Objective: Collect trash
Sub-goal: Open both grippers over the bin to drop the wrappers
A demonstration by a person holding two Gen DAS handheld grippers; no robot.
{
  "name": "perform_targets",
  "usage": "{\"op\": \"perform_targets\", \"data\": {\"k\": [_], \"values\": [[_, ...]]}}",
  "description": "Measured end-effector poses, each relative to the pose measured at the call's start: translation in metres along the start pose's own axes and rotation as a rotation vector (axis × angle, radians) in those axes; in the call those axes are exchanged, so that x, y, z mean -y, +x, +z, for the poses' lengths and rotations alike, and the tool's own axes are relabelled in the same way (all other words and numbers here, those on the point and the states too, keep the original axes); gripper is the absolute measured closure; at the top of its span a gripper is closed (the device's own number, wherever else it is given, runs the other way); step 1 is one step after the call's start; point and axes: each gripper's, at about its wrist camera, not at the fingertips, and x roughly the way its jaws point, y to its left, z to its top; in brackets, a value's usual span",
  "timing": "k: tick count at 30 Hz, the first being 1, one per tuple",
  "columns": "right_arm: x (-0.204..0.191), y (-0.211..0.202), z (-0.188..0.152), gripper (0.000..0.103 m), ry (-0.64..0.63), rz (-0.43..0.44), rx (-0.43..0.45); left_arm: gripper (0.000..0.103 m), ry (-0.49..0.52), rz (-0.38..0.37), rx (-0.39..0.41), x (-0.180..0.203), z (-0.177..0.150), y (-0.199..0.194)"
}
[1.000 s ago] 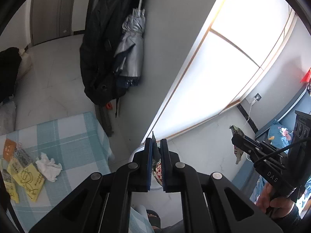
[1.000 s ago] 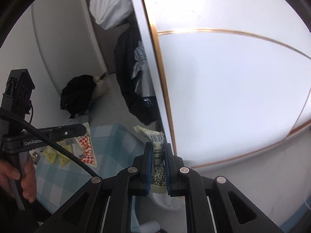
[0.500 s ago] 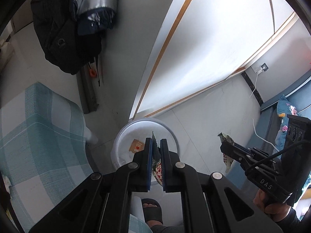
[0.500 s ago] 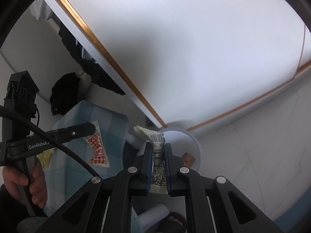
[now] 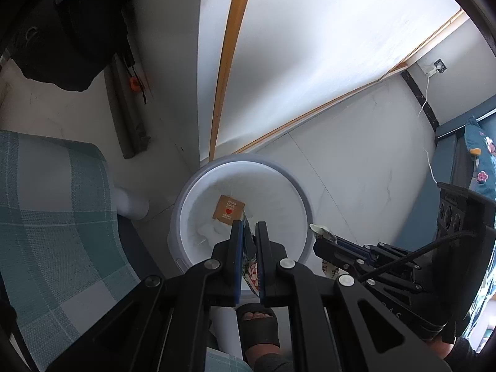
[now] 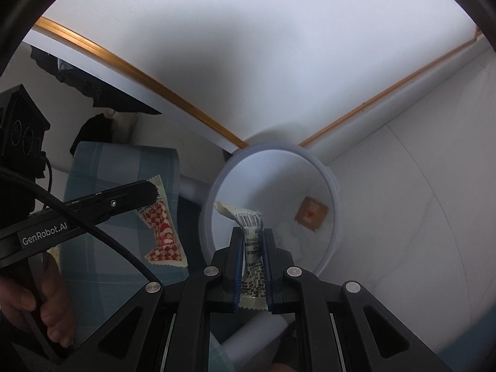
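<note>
Both wrist cams down over bin [image 5: 305, 204].

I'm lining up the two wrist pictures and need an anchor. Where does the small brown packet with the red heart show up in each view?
Left wrist view: the brown packet lies inside the white bin, centre of the picture, just above the left gripper.
Right wrist view: the same packet lies inside the bin, right of centre, up and right of the right gripper.
Shared landmark: the white bin's round rim.
</note>
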Motion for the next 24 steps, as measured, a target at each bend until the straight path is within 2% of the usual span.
{"op": "perform_targets", "data": {"k": [10, 16, 20, 24], "values": [[0.011, 0.033, 0.014, 0.09, 0.043, -0.021, -0.059, 0.099, -0.104, 0.028, -0.119, -0.019, 0.004, 0.031], [0.014, 0.045, 0.011, 0.089, 0.057, -0.024, -0.085, 0.099, -0.125, 0.065, -0.145, -0.019, 0.004, 0.038], [0.017, 0.048, 0.001, 0.083, 0.055, -0.024, -0.111, 0.098, -0.147, 0.049, -0.178, -0.018, 0.003, 0.044], [0.024, 0.038, -0.007, 0.077, 0.074, -0.034, -0.096, 0.097, -0.14, 0.055, -0.18, -0.017, 0.002, 0.046]]}}
